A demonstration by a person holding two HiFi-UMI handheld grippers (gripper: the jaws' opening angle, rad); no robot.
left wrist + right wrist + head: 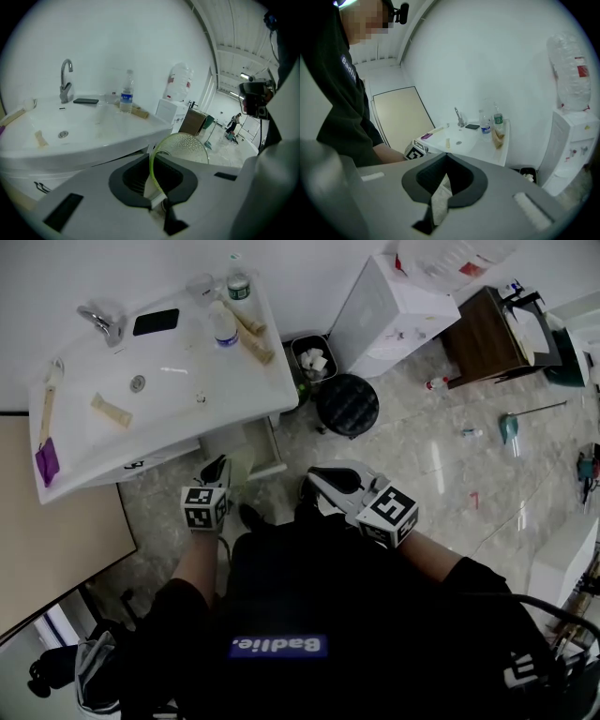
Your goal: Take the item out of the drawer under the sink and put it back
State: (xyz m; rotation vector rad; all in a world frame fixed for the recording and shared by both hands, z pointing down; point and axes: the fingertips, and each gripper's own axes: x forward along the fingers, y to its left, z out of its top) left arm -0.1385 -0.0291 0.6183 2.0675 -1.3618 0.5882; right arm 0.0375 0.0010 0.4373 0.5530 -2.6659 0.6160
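Tongs on our left, the left tongs (157, 188), were pinching the green rim of a clear, dimpled bowl (187, 146). The rim ran down between the two jaws and the bowl's dome stood up above them. In the left gripper view the bowl showed at the centre of the frame, just in front of the white sink (93, 129) and not touching it. From the head view we saw the left tongs (218, 467) at lower centre, close to the drawer (255, 448) that stood pulled out under the sink (187, 381). We could not make out the bowl itself in that view.

Our right tongs (438, 199) were pressed together with nothing between the jaws. In the head view they (319, 482) sat just right of centre, beside the left pair and apart from it.

Farther out, toward the upper left of the head view, the sink carried a faucet (103, 324), a dark phone (156, 322) and a water bottle (238, 283). To its right on the floor stood a small bin (312, 357), a round black stool (347, 405) and a white water dispenser (394, 310).
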